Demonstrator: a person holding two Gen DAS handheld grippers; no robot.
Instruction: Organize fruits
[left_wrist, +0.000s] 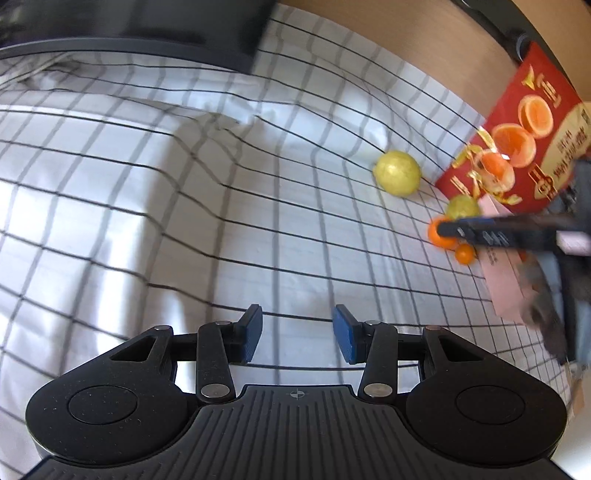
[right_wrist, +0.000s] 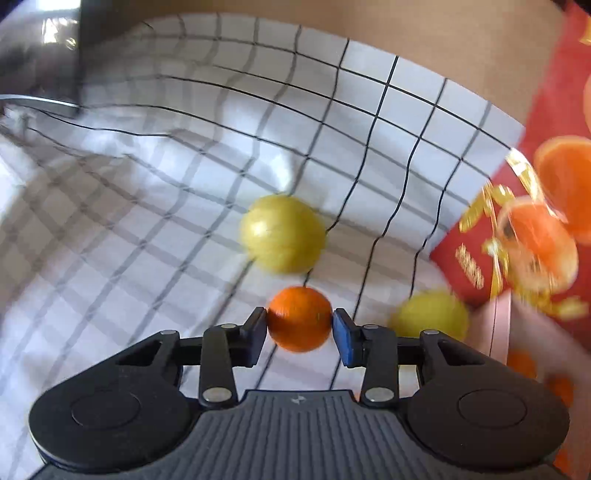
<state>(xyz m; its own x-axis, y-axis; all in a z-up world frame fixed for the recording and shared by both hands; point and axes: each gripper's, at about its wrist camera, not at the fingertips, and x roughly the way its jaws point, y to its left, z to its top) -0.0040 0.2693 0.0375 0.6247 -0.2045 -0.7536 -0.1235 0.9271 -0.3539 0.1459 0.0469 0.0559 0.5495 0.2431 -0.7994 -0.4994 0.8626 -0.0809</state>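
Blurring hides whether right claw (right_wrist: 299, 325) actually grips the orange (right_wrist: 299, 319).

I see a small round orange (right_wrist: 299, 319) between the two pads of my right gripper (right_wrist: 299, 325), touching both. Just beyond it lies a bigger yellow-green fruit (right_wrist: 282, 234) on the checked cloth. A second yellow-green fruit (right_wrist: 430, 314) lies to the right of the gripper, and more small oranges (right_wrist: 521, 363), blurred, are at its right side.
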